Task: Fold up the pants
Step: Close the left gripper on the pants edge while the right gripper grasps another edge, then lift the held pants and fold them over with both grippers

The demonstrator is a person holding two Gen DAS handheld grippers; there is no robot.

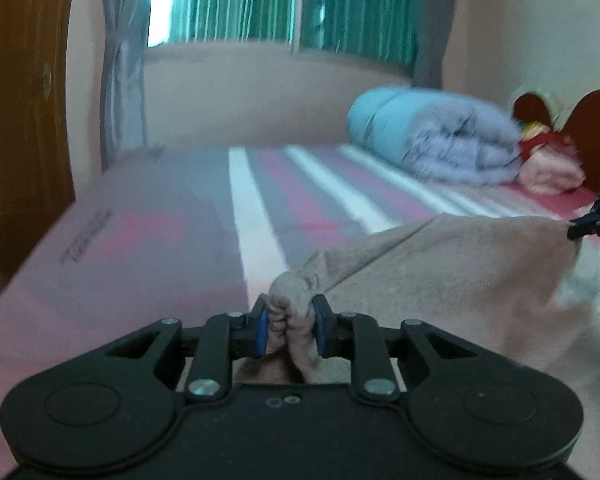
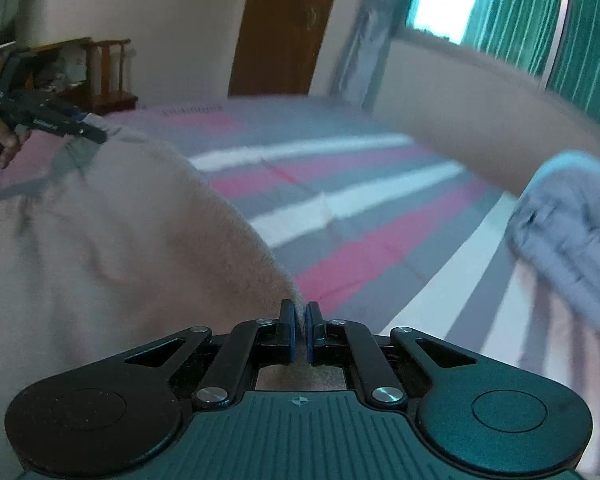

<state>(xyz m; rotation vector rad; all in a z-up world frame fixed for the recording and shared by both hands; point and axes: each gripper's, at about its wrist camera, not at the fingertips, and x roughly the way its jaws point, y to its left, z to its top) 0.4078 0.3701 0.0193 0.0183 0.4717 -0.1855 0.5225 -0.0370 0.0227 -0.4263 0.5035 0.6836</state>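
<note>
Beige fleece pants (image 1: 452, 276) hang stretched between both grippers above a striped bed. My left gripper (image 1: 290, 330) is shut on a bunched corner of the pants. My right gripper (image 2: 299, 334) is shut on a thin edge of the pants (image 2: 112, 248). In the left wrist view the right gripper (image 1: 580, 229) pinches the far corner at the right edge. In the right wrist view the left gripper (image 2: 88, 130) holds the far corner at upper left, with a hand behind it. The pants' lower part is hidden.
The bed (image 1: 260, 208) has a pink, grey and white striped sheet. A rolled blue-grey quilt (image 1: 436, 136) and pink cloth (image 1: 548, 172) lie by the headboard (image 1: 596, 128). A window with green curtains (image 1: 284, 4), a wooden door (image 2: 284, 28) and a wooden stand (image 2: 108, 76) surround the bed.
</note>
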